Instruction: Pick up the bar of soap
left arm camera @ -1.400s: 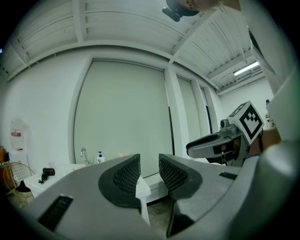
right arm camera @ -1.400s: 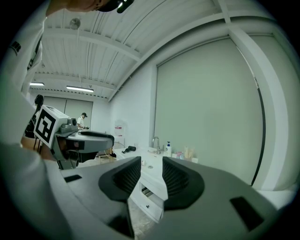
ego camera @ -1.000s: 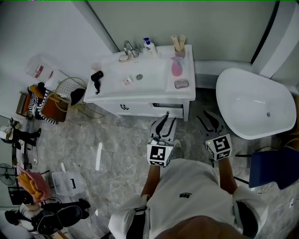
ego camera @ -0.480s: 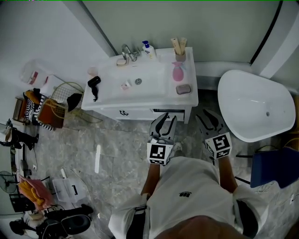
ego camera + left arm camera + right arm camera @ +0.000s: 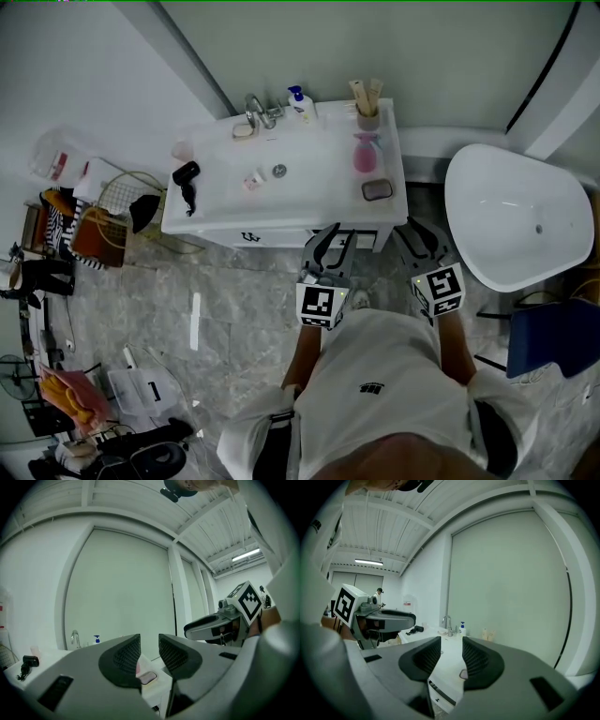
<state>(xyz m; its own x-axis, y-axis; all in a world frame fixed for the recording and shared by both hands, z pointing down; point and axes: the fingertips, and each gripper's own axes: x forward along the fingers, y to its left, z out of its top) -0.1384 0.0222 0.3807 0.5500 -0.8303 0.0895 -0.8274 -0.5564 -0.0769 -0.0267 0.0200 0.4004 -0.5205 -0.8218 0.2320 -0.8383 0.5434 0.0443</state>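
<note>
At the front right corner of the white sink counter (image 5: 211, 214), the bar of soap (image 5: 377, 189) lies flat, just in front of a pink bottle (image 5: 363, 154). It is a small pinkish block with a dark edge round it, maybe a dish, but I cannot tell. The person stands on the floor before the counter with both tools held low and pointing at it. The left gripper (image 5: 328, 238) has its jaws a little way apart and nothing is between them. Looking along them, the soap shows up ahead in the gap. The right gripper (image 5: 418, 236) is the same, with a small gap and nothing held. Neither one touches the soap or the counter. So I think the job is only at the start, the part where you get close. Next, one gripper should reach up and over the counter edge, open wider than the soap, come down with a jaw on each side, and squeeze softly, since soap can slip
</note>
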